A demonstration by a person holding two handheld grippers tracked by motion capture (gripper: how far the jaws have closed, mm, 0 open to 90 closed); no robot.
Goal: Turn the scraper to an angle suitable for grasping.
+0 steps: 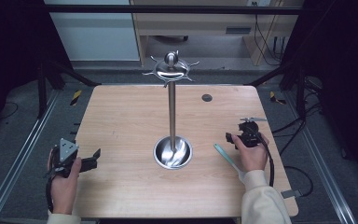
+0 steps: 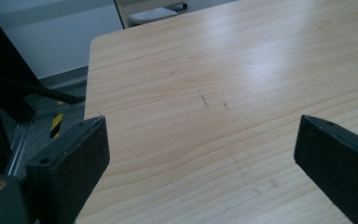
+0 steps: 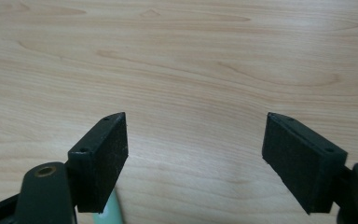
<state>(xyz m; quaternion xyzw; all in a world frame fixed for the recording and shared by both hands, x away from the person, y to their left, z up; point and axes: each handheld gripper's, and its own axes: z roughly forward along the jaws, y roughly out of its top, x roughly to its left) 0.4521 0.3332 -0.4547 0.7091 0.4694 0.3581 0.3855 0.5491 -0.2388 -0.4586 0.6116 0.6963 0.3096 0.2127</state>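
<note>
both grippers, left (image 1: 91, 160) and right (image 1: 235, 138), jaws apart (empty); a careless swing could topple the metal stand (image 1: 172, 114).

No readable text or labels anywhere

One stand (image 1: 172, 112); two claws; one strip (image 1: 227, 156)

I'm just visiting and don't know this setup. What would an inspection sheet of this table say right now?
Surface: wooden table, light scuffs, small dark round insert near far edge.
Job's things: metal stand upright at centre, round dish base, hooked crown on top.
Clutter: pale green strip lying flat by right hand.
Grippers: left gripper open, holding nothing; right gripper open, holding nothing.
Cables: black cable trailing from right gripper.
Surroundings: black frame, grey floor, wooden furniture behind.
</note>
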